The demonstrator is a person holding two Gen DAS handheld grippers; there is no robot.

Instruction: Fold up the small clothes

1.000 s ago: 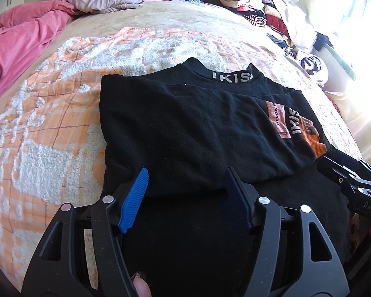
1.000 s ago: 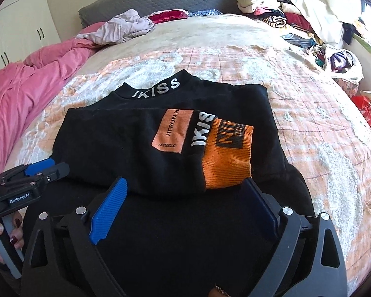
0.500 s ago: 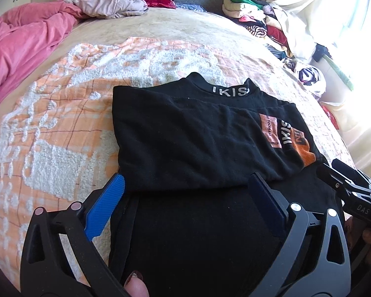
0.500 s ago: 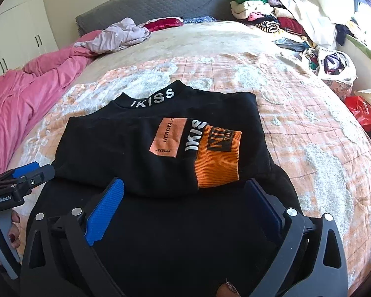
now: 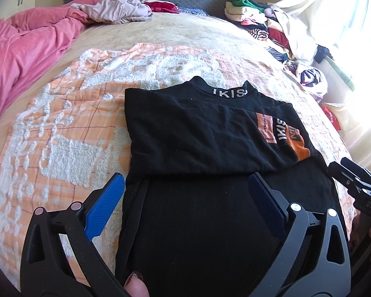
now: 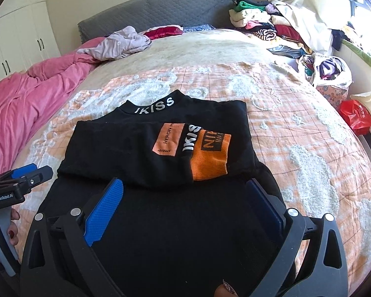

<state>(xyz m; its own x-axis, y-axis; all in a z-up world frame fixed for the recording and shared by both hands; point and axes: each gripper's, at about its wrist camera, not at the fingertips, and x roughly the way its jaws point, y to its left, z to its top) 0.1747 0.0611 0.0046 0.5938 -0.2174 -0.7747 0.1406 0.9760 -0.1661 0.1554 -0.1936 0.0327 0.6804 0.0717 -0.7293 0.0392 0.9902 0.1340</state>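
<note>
black top (image 6: 141, 148): collar "IKISS", patch "HERON" | both hand-held grippers (image 5: 185, 188) (image 6: 185, 190) spread apart, empty

Both cameras sit low over the near edge of the bed (image 5: 160, 37), looking toward the headboard (image 6: 155, 10) at 12 o'clock. The left wrist view looks from the left, close above the top (image 5: 197, 133), with the right gripper (image 5: 353, 180) at its 3 o'clock edge. The right wrist view looks from the right, equally close, with the left gripper (image 6: 24, 175) at 9 o'clock. Both share the top, the blanket (image 6: 296, 128) and the clothes pile (image 5: 254, 22) at 1 o'clock.
</note>
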